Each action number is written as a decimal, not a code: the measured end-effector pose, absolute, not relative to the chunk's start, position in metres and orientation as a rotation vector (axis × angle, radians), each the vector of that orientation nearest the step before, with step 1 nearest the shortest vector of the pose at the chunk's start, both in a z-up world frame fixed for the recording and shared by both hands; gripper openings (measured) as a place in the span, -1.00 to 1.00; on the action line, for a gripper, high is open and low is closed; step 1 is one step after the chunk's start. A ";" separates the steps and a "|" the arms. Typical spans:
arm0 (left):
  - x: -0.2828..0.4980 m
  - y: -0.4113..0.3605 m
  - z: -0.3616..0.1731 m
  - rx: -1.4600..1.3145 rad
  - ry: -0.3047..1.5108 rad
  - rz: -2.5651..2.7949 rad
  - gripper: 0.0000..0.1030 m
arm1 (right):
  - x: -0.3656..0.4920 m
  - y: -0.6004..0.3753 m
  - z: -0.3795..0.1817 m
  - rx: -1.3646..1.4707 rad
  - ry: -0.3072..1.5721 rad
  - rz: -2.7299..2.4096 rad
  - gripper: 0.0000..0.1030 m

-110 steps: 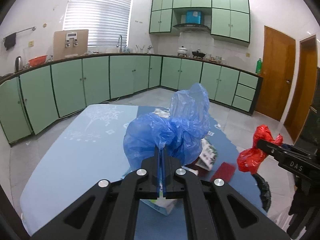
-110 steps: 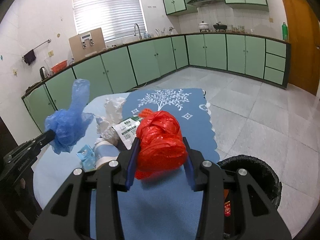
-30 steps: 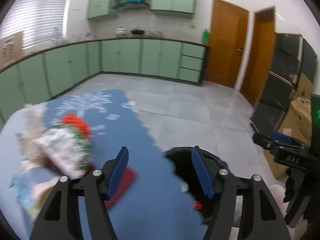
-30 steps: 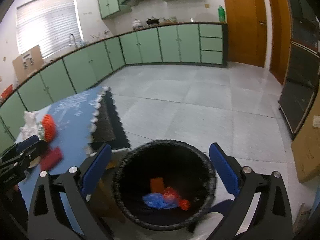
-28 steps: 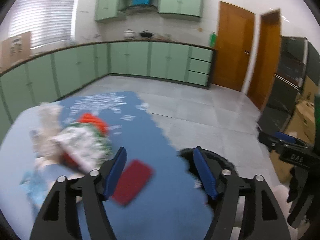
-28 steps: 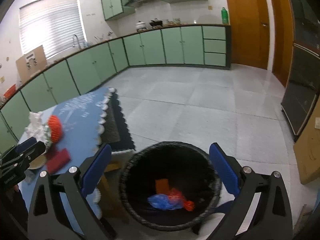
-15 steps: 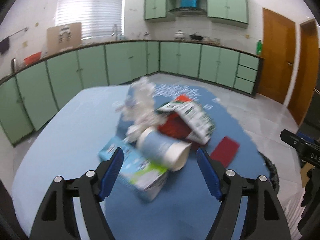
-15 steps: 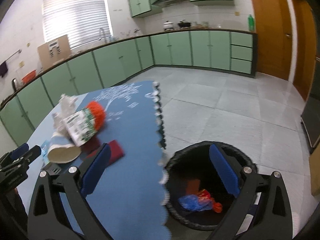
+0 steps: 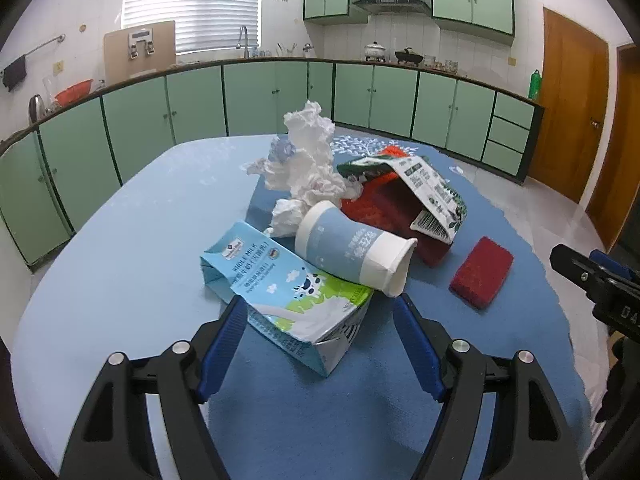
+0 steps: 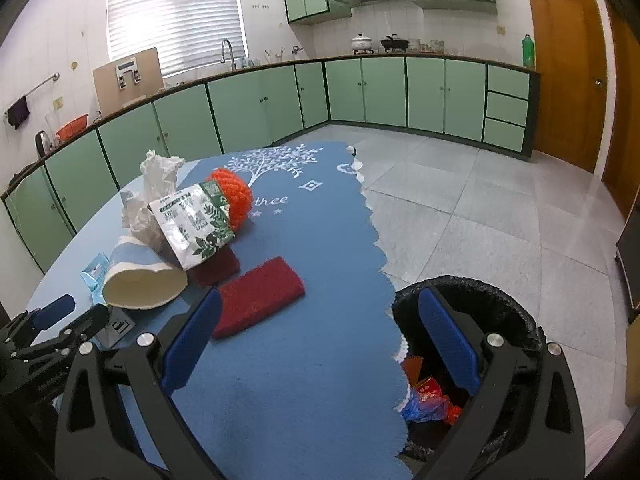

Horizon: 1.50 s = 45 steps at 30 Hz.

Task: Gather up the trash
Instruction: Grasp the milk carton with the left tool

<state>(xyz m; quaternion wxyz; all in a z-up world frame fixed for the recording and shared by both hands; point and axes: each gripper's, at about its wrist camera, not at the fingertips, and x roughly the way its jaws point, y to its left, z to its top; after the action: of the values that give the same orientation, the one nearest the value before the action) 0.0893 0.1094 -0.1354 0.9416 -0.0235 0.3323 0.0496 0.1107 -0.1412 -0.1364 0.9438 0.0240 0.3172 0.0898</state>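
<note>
Currently both claws are released, nothing gripped. Left claw (image 9: 320, 312) hovers low over the table (image 9: 120, 248), jaws spread wide on either side of the near end of a whole-milk carton (image 9: 288, 292); pads don't touch it. The carton lies flat on its side. A pale blue paper cup (image 9: 352, 248) lies tipped over, resting on the carton's far edge, open mouth facing right. Behind the cup: crumpled white tissue (image 9: 308, 160). Right of the tissue, a green-and-white printed pouch (image 9: 424, 188) drapes over a dark red pad (image 9: 384, 216) and an orange knitted scrubber (image 10: 234, 194). A separate red sponge (image 9: 482, 272) lies flat on the blue mat (image 9: 320, 420), just right of the pile, apart from it.

Right claw (image 10: 320, 336) hangs over the mat's scalloped right edge, jaws wide apart; left finger sits near the red sponge's near corner in view, right finger is over the bin. Black-lined trash bin (image 10: 480, 292) stands on the tiled floor (image 10: 480, 208) right against the table edge. Inside it: a blue plastic bag (image 10: 420, 408), red plastic and a small red packet (image 10: 430, 388).

Left claw shows at the lower left of the right wrist view, near the cup.
</note>
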 end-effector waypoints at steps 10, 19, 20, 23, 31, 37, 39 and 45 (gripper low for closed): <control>0.104 0.111 -0.149 -0.075 0.721 0.147 0.44 | 0.117 -0.138 -0.145 0.034 0.668 0.185 0.86; 0.083 0.146 -0.141 -0.104 0.729 0.257 0.44 | 0.118 -0.134 -0.147 0.022 0.668 0.189 0.86; 0.081 0.151 -0.140 -0.116 0.734 0.263 0.44 | 0.117 -0.134 -0.147 0.021 0.668 0.190 0.86; 0.073 0.161 -0.139 -0.150 0.731 0.280 0.44 | 0.116 -0.133 -0.149 0.018 0.670 0.195 0.86; 0.082 0.147 -0.135 -0.149 0.707 0.231 0.44 | 0.114 -0.123 -0.150 -0.004 0.671 0.206 0.86; 0.098 0.161 -0.146 -0.167 0.734 0.266 0.43 | 0.117 -0.122 -0.151 -0.006 0.680 0.209 0.86; 0.100 0.166 -0.150 -0.191 0.749 0.263 0.33 | 0.118 -0.121 -0.151 -0.007 0.685 0.215 0.86; 0.096 0.171 -0.150 -0.209 0.738 0.251 -0.07 | 0.118 -0.110 -0.150 -0.024 0.689 0.240 0.86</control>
<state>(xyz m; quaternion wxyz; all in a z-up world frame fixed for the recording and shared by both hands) 0.0958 0.1715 -0.1503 0.9197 -0.1017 0.3590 0.1219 0.1181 -0.1096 -0.1502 0.9341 -0.0118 0.3369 0.1175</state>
